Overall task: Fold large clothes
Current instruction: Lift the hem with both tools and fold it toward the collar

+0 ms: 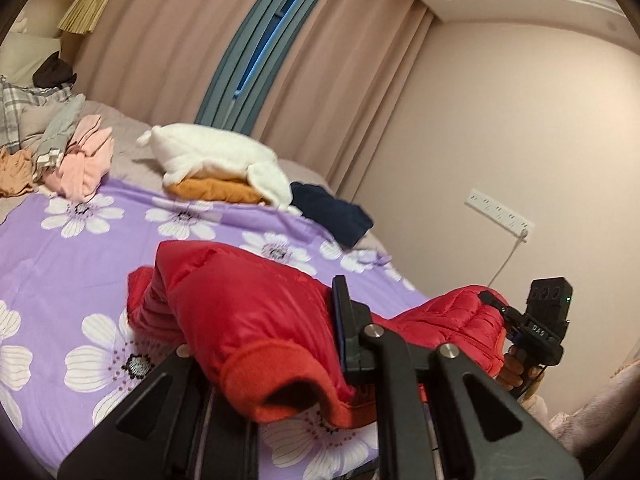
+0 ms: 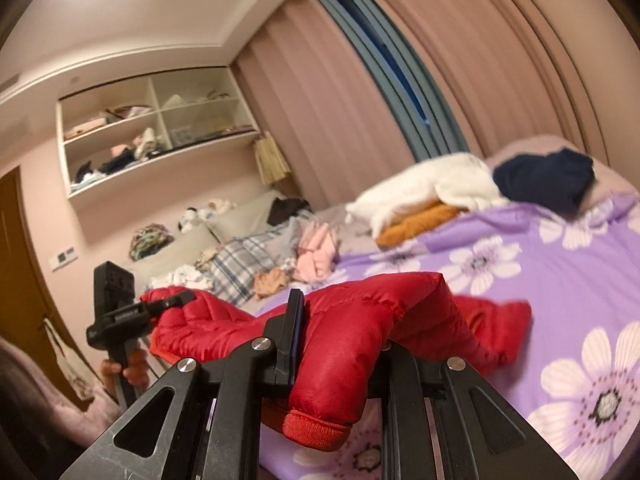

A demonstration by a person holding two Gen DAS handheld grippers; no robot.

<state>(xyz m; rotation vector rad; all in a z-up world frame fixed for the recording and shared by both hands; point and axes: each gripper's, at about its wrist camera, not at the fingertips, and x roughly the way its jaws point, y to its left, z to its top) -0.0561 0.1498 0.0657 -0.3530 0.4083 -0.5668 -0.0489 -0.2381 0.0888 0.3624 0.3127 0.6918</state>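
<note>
Hanging between the two tools, a red quilted puffer jacket [image 1: 248,320] is lifted above the bed's purple bedspread with white flowers [image 1: 80,248], its body sagging in the middle and one part trailing down onto the fabric. The left hand-held gripper [image 1: 280,360] is clamped tight on one sleeve, whose ribbed orange-red cuff [image 1: 280,392] bulges out toward the camera beside the dark finger [image 1: 344,328]. The right hand-held gripper [image 2: 336,360] pinches the other sleeve in the same way, jaws narrow on the padded cloth, the red cuff [image 2: 316,428] drooping below them. Each wrist view shows the other tool off to the side, gripped by a person's hand [image 2: 128,368] and biting into the far end of the jacket.

Further back on the bed lie a folded white fleece garment [image 1: 216,152] on top of a mustard-orange folded piece [image 1: 216,190], with a dark navy garment [image 1: 336,220] just beside them. A heap of pink and grey clothes [image 1: 76,152] sits near the pillows. Pinkish curtains [image 1: 160,40] hang behind, and a white wall shelf [image 2: 160,132] holds oddments.
</note>
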